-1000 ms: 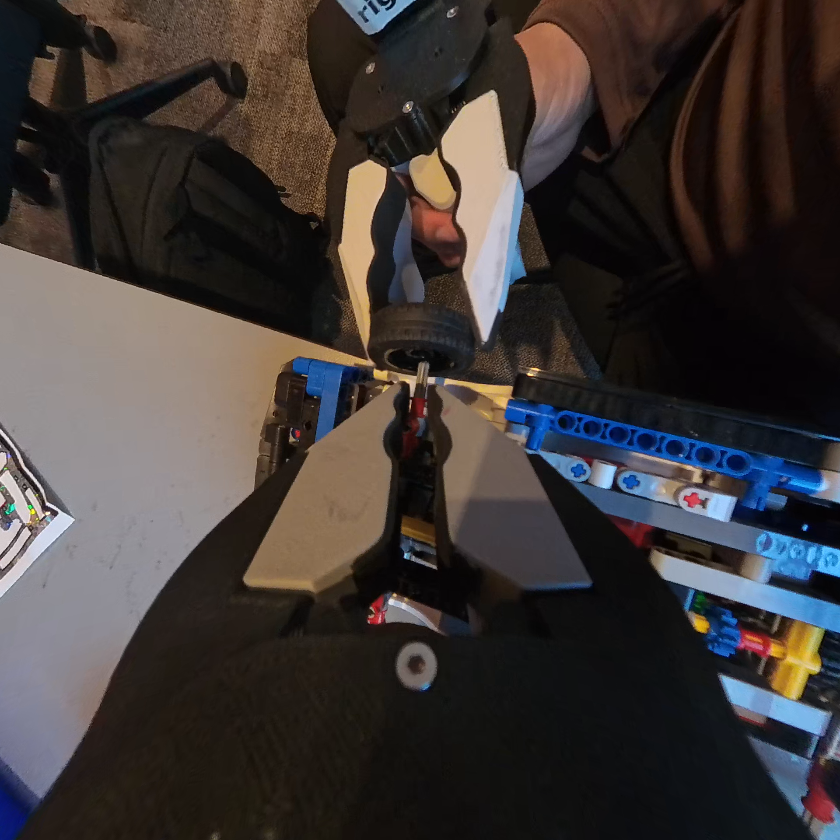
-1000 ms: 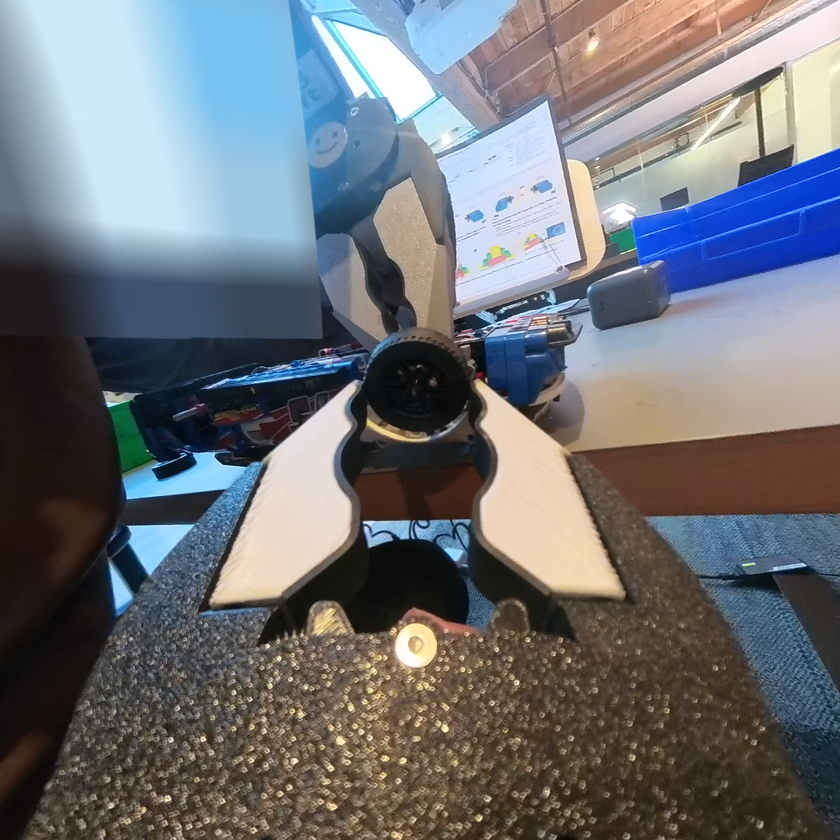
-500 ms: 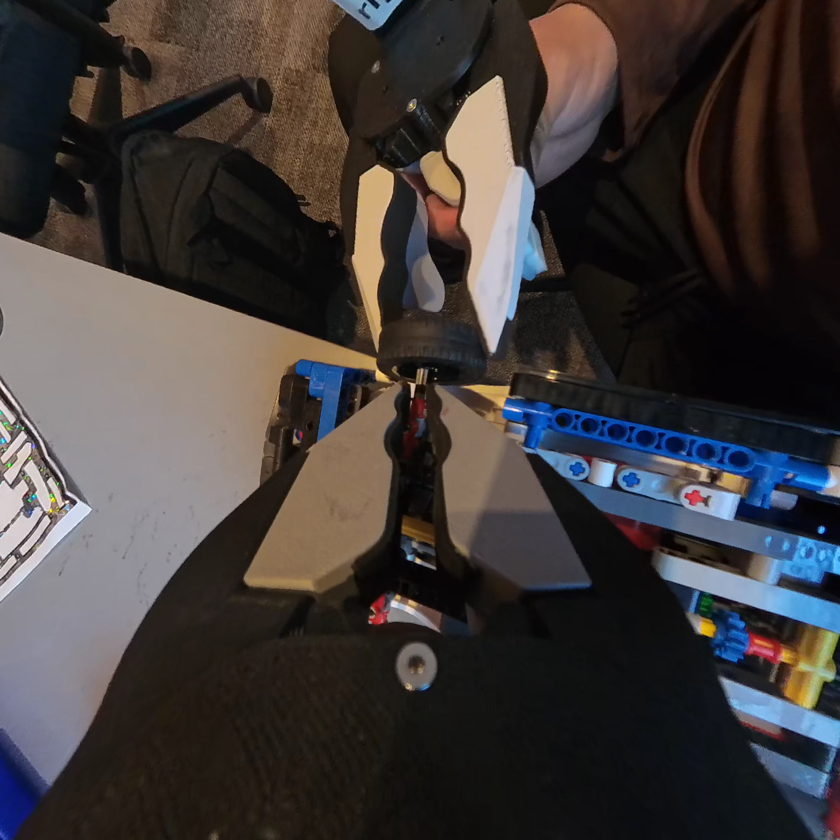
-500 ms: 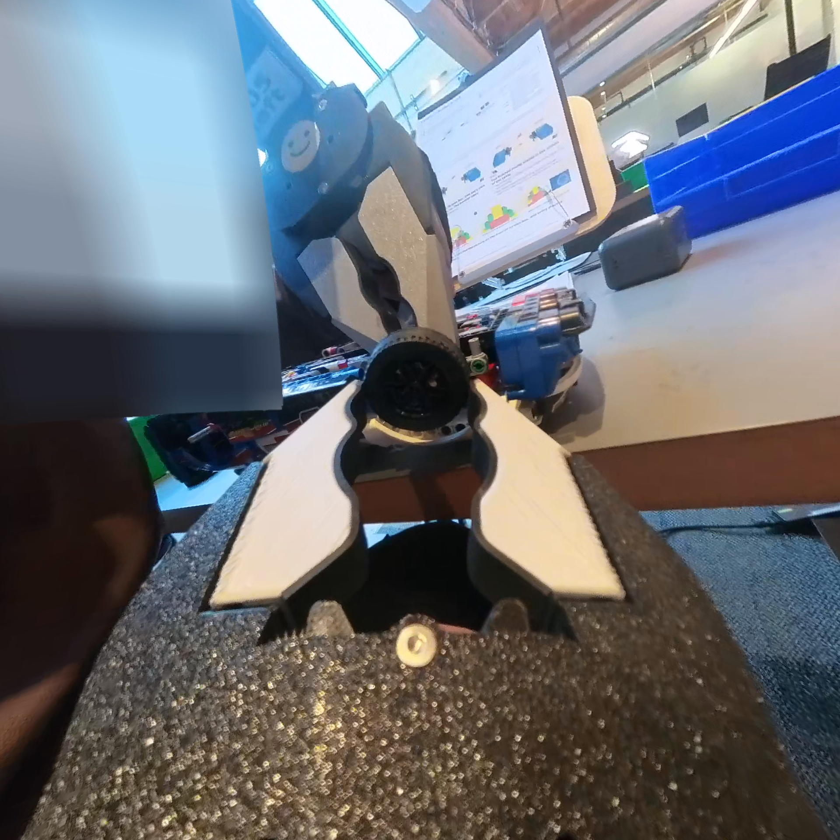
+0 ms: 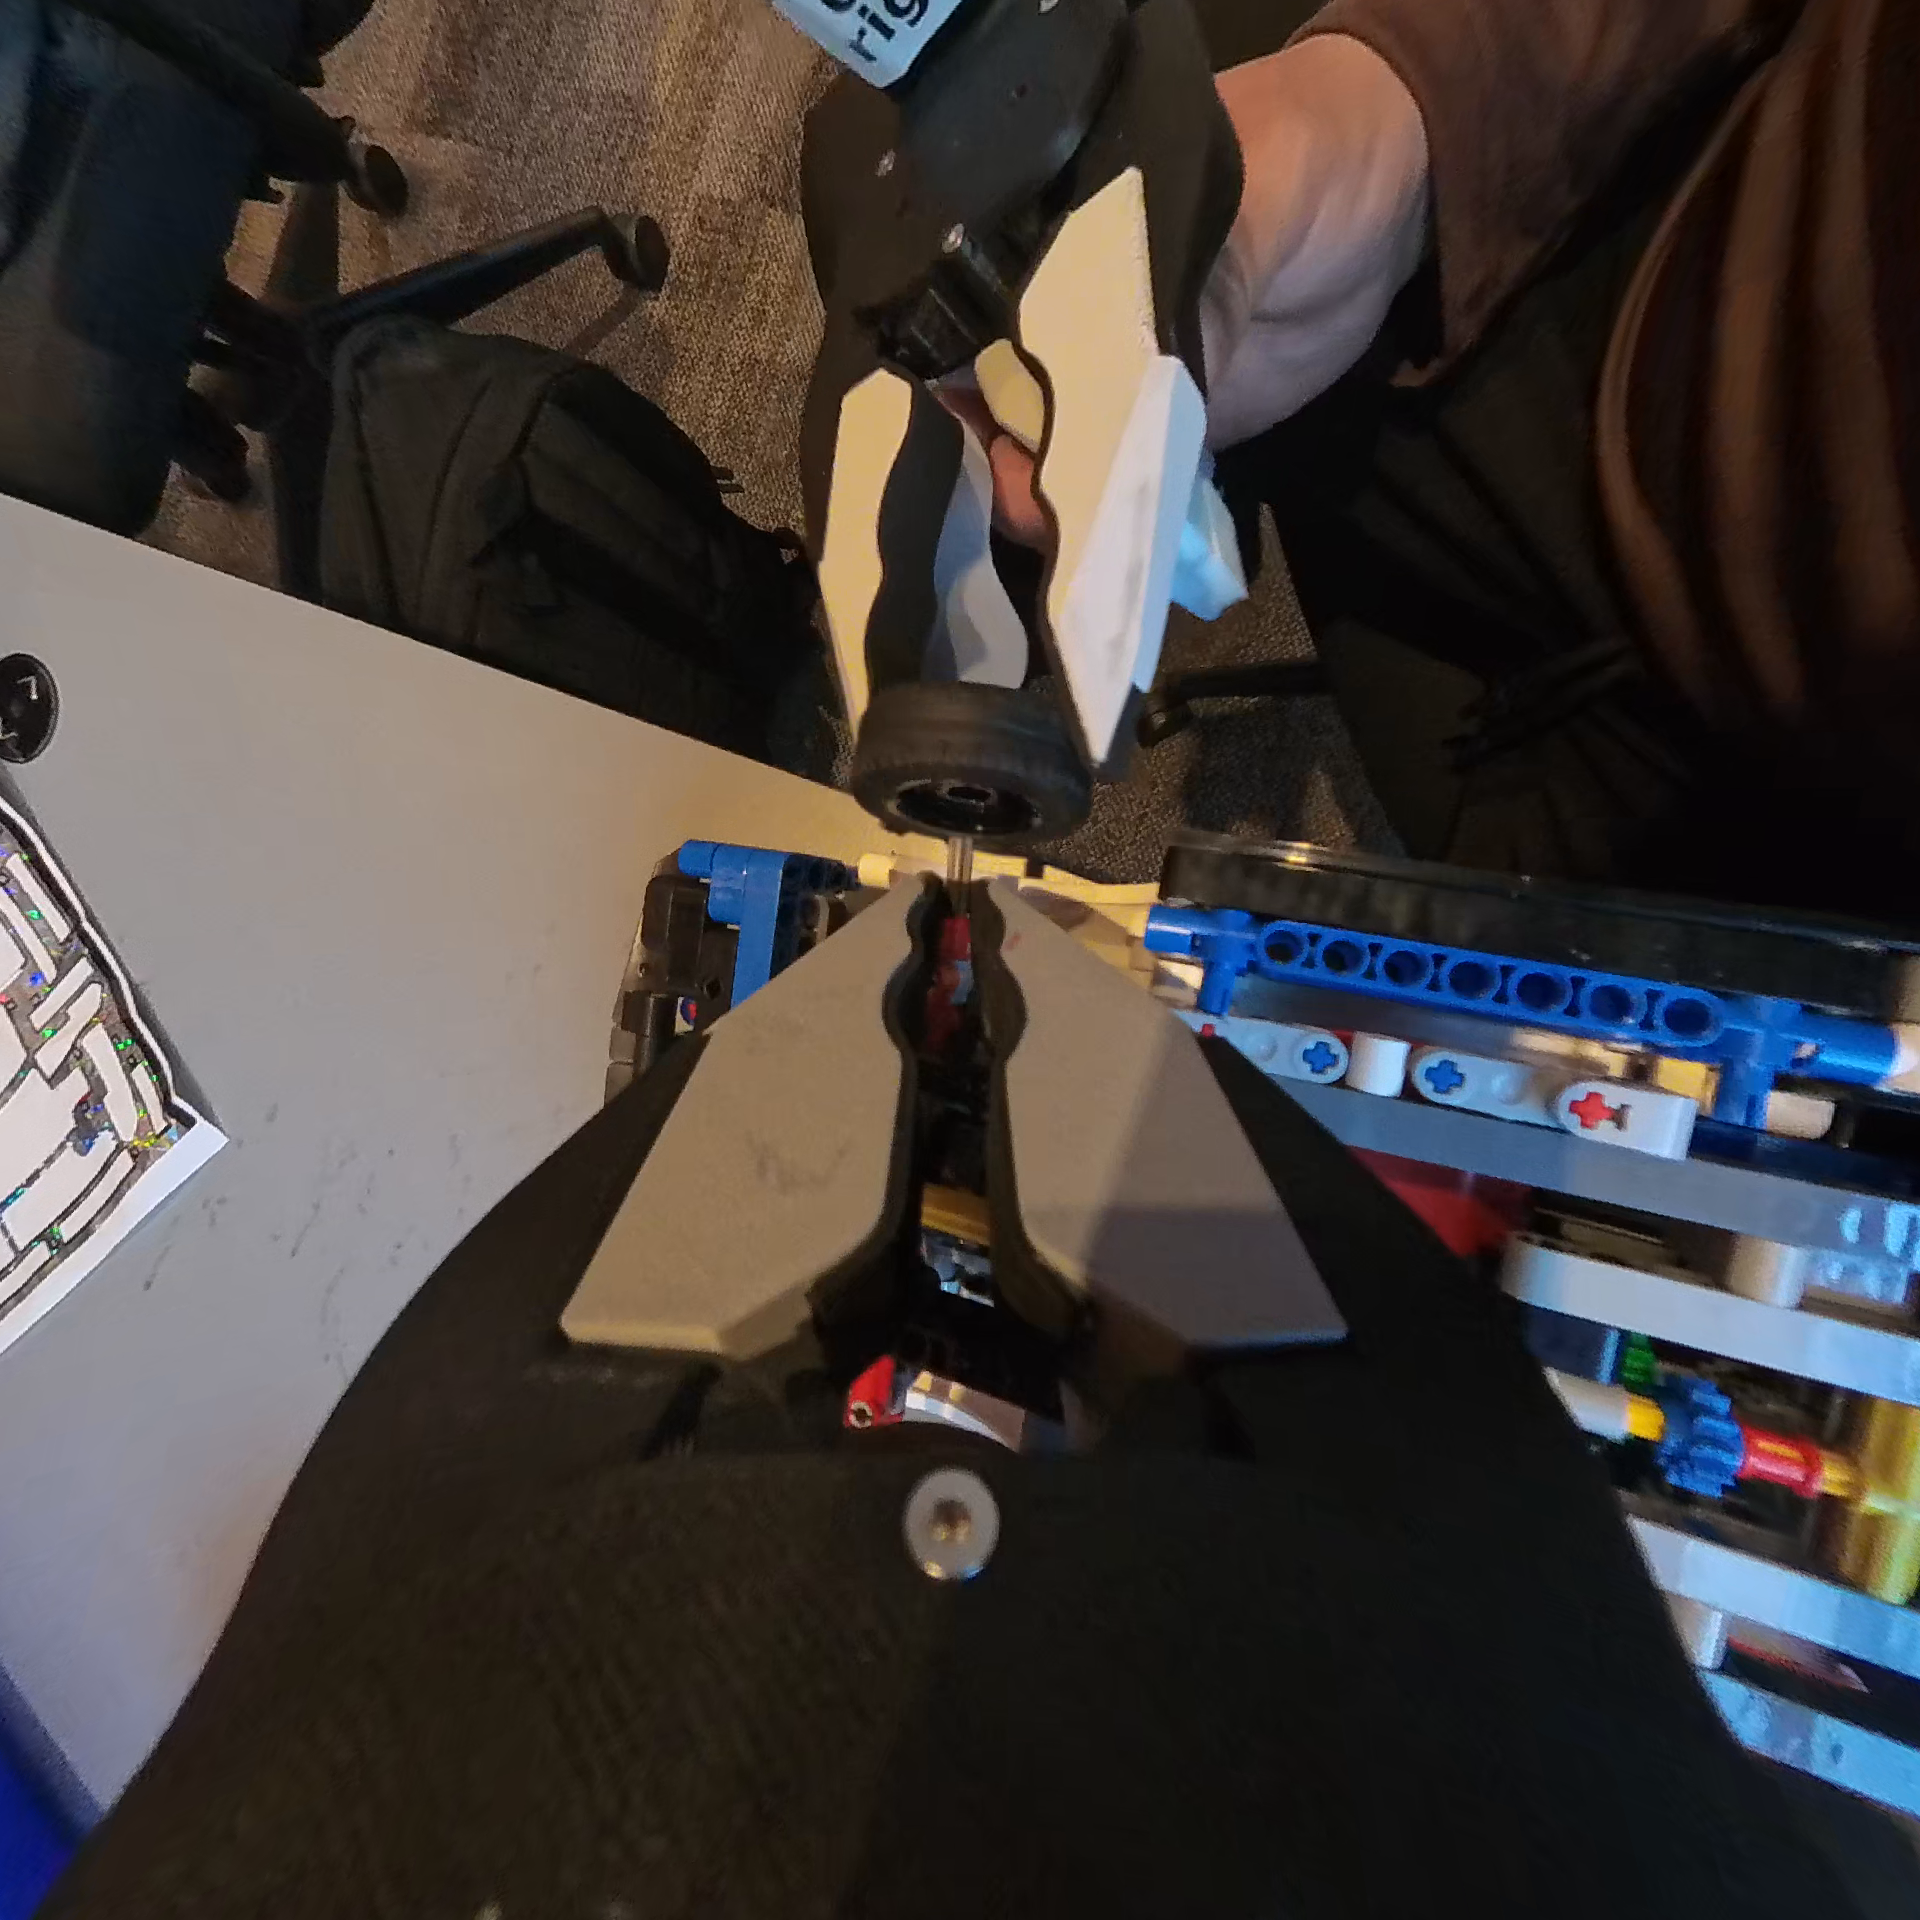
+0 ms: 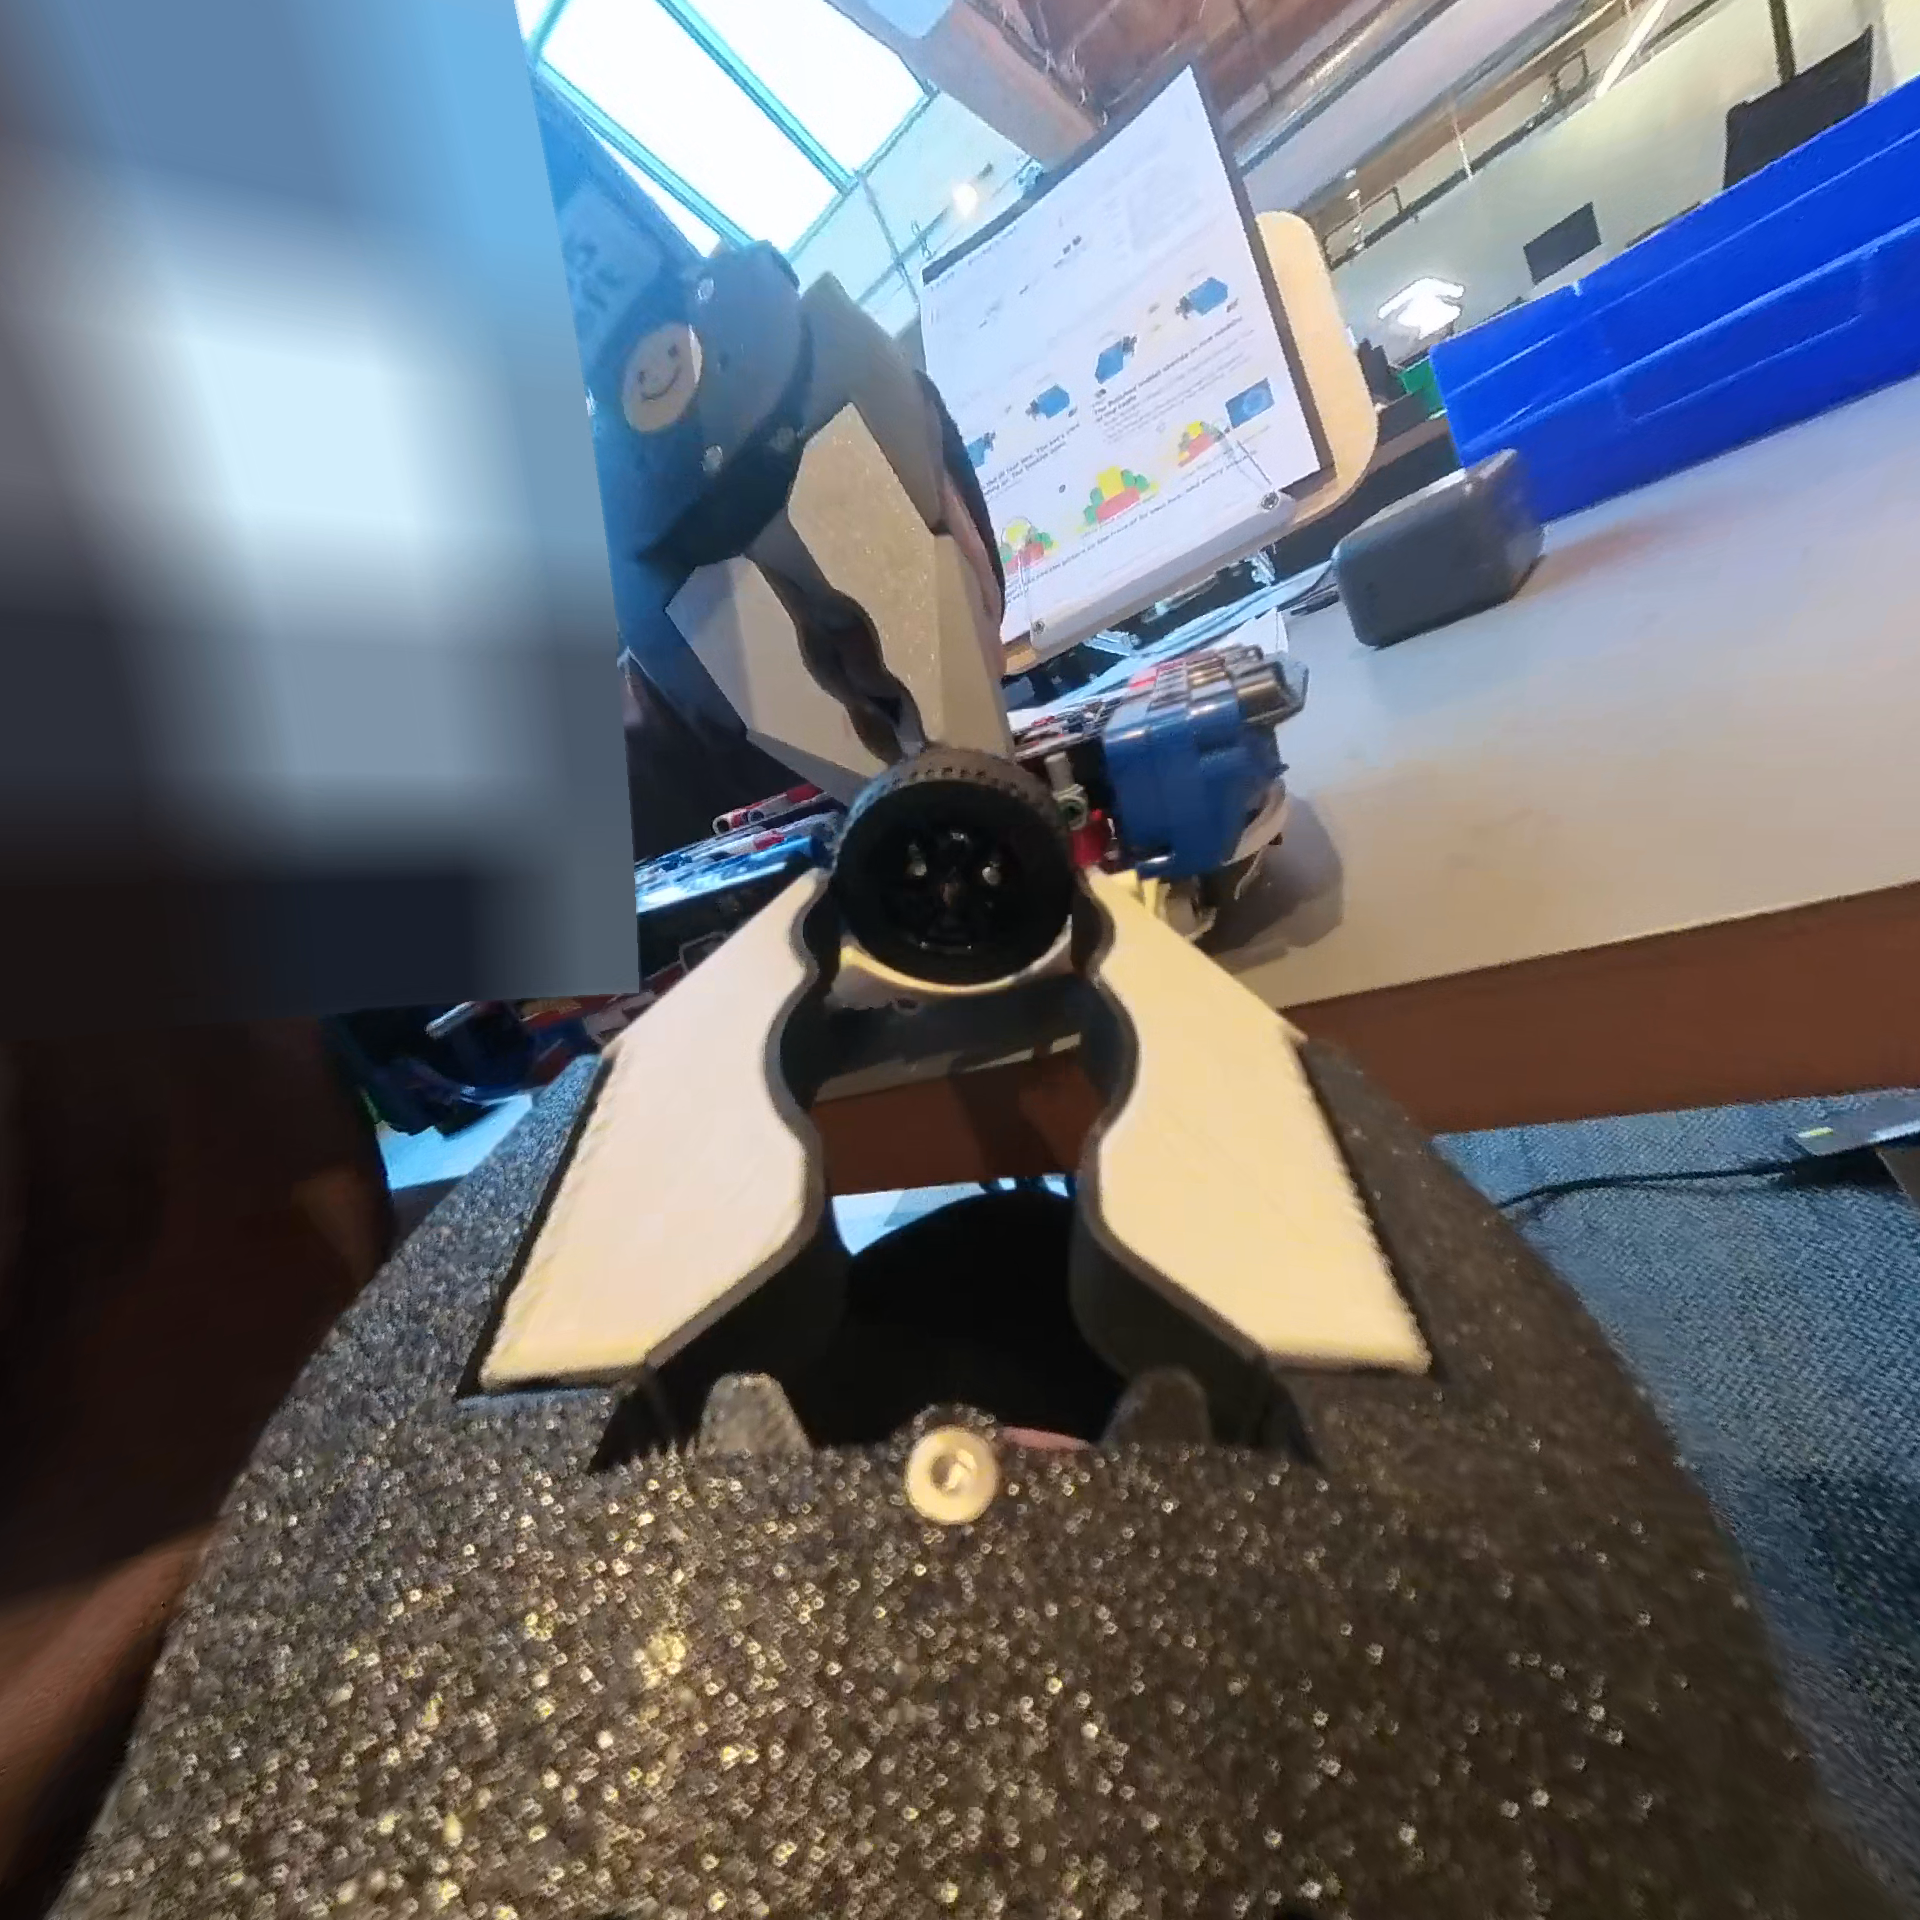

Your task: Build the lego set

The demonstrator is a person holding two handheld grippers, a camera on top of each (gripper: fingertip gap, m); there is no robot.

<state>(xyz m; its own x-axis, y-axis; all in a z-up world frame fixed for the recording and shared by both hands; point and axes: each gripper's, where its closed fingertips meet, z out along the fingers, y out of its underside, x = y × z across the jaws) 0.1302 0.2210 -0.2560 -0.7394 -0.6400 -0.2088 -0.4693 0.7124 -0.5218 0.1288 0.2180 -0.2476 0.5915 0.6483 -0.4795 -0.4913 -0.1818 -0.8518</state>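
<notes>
A blue, black and white lego car lies at the near edge of the white table. My left gripper is shut on the car's red and black axle part, from which a thin grey axle sticks out. My right gripper is shut on a black wheel, held at the axle's tip. The wheel also shows in the left wrist view, between the white fingers. In the right wrist view the left gripper's grey fingers stand just behind the wheel, with the car's blue end to the right.
A printed sheet lies on the table's left. A black bag and chair legs are on the carpet past the edge. A propped instruction sheet, a grey box and blue bins stand farther back. A person's arm is close. The tips of both grippers are at nearly the same place.
The right gripper has tilted and shifted a little with the wheel, which stays at the axle's tip. The left gripper keeps its hold on the car.
</notes>
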